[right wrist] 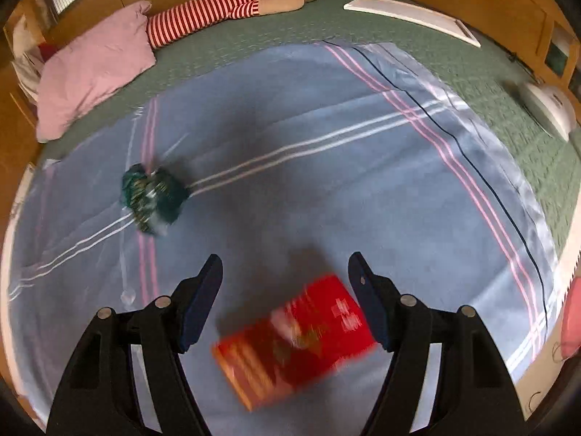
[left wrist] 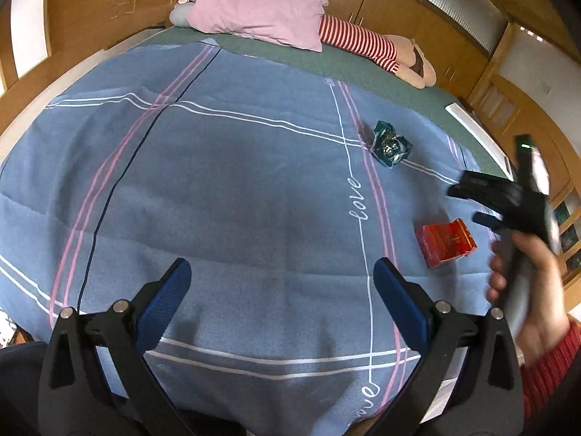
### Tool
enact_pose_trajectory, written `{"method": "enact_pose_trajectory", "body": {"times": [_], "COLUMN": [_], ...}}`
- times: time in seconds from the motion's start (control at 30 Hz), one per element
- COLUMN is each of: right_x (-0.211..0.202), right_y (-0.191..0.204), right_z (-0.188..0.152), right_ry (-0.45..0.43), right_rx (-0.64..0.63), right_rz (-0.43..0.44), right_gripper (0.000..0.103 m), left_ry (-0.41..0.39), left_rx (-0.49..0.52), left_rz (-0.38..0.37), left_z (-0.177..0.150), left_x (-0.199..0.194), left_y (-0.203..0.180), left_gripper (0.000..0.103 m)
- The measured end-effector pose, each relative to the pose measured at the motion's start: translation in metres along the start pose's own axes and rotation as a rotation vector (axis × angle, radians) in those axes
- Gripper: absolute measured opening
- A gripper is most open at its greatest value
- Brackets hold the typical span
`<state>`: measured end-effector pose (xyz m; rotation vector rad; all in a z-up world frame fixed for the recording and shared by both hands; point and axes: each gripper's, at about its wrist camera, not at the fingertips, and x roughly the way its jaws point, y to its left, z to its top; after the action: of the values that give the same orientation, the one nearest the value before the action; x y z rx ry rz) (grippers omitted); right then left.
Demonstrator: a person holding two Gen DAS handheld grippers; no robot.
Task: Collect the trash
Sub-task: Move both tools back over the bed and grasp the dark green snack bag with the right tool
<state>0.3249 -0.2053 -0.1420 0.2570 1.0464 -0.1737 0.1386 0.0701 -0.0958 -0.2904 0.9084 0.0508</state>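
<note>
A red carton (left wrist: 445, 242) (right wrist: 294, 338) lies flat on the blue blanket (left wrist: 236, 189). A crumpled green wrapper (left wrist: 391, 143) (right wrist: 152, 198) lies farther up the bed. My right gripper (right wrist: 285, 265) (left wrist: 468, 201) hovers just above the red carton, open, its fingers wide on either side and apart from it; the view is blurred by motion. A hand in a red sleeve (left wrist: 526, 298) holds it. My left gripper (left wrist: 281, 270) stands open over bare blanket, left of the carton, with nothing between its fingers.
A pink pillow (left wrist: 261, 9) (right wrist: 90, 72) and a striped plush toy (left wrist: 377, 49) (right wrist: 232, 3) lie at the head of the bed on a green sheet (right wrist: 472, 72). A white flat board (right wrist: 410, 18) and a white device (right wrist: 552, 109) rest at the bed's right side. Wooden cupboards surround the bed.
</note>
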Motion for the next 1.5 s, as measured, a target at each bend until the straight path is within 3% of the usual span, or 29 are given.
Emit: {"method": "enact_pose_trajectory", "body": {"times": [0.1,0.17,0.2,0.27,0.33,0.37,0.57,0.67,0.8,0.83,0.9,0.93,0.97,1.1,1.2,1.27,1.3,1.33,1.37,1.43,1.5], "right_x": [0.025,0.032,0.032,0.035,0.034,0.032,0.013,0.000,-0.021,-0.027,-0.037,-0.043,-0.047,-0.047,-0.039,-0.033,-0.030,-0.028,-0.026,-0.018,-0.007], "right_y": [0.006,0.011,0.014,0.021,0.026,0.028,0.044,0.063,0.090,0.093,0.091,0.084,0.073,0.028,-0.003,-0.017,-0.020,-0.021,-0.025,-0.031,-0.043], "right_z": [-0.001,-0.006,-0.009,-0.015,-0.020,-0.023,-0.047,-0.072,-0.106,-0.110,-0.102,-0.091,-0.077,-0.033,-0.010,-0.003,-0.002,-0.003,-0.011,-0.021,-0.030], "right_ry": [0.066,0.066,0.054,0.066,0.079,0.076,0.132,0.206,0.350,0.374,0.342,0.297,0.241,0.124,0.070,0.071,0.091,0.108,0.135,0.189,0.244], "right_rx": [-0.009,-0.035,-0.055,-0.116,-0.145,-0.168,-0.280,-0.376,-0.504,-0.521,-0.503,-0.457,-0.394,-0.152,0.024,0.030,-0.012,-0.042,-0.069,-0.067,-0.025], "right_rz": [-0.012,0.018,0.027,0.044,0.073,0.094,0.268,0.398,0.634,0.675,0.694,0.680,0.654,0.599,0.469,0.345,0.217,0.146,0.118,0.168,0.273], "right_gripper": [0.071,0.067,0.060,0.026,0.007,0.003,0.001,0.001,0.001,0.003,0.029,0.063,0.083,0.083,0.083,0.083,0.083,0.083,0.083,0.083,0.083], "left_ry": [-0.006,0.001,0.006,0.010,0.010,0.010,0.001,-0.024,-0.064,-0.068,-0.073,-0.072,-0.068,-0.037,-0.033,-0.029,-0.027,-0.026,-0.024,-0.016,0.001], "left_rx": [-0.012,-0.024,-0.034,-0.048,-0.061,-0.068,-0.147,-0.225,-0.380,-0.414,-0.486,-0.505,-0.517,-0.497,-0.491,-0.490,-0.491,-0.491,-0.493,-0.498,-0.496], "left_rz": [0.002,0.002,0.002,0.003,0.004,0.004,0.012,0.019,0.009,0.002,-0.014,-0.016,-0.014,-0.023,-0.025,-0.027,-0.027,-0.027,-0.028,-0.025,-0.027], "left_z": [0.001,0.002,0.002,0.002,0.003,0.003,0.006,0.006,0.005,0.005,0.003,0.002,0.002,0.003,0.002,0.003,0.002,0.002,0.002,0.002,0.002], "left_x": [-0.001,0.000,0.001,0.002,0.003,0.003,0.003,-0.001,-0.007,-0.008,-0.008,-0.007,-0.007,0.001,0.002,0.003,0.003,0.004,0.004,0.006,0.010], "left_y": [0.003,0.004,0.006,0.008,0.009,0.011,0.024,0.038,0.064,0.069,0.080,0.083,0.085,0.080,0.080,0.081,0.082,0.083,0.083,0.082,0.079], "left_gripper": [0.100,0.100,0.100,0.100,0.100,0.100,0.100,0.100,0.100,0.100,0.100,0.100,0.100,0.100,0.100,0.100,0.100,0.100,0.100,0.100,0.100]}}
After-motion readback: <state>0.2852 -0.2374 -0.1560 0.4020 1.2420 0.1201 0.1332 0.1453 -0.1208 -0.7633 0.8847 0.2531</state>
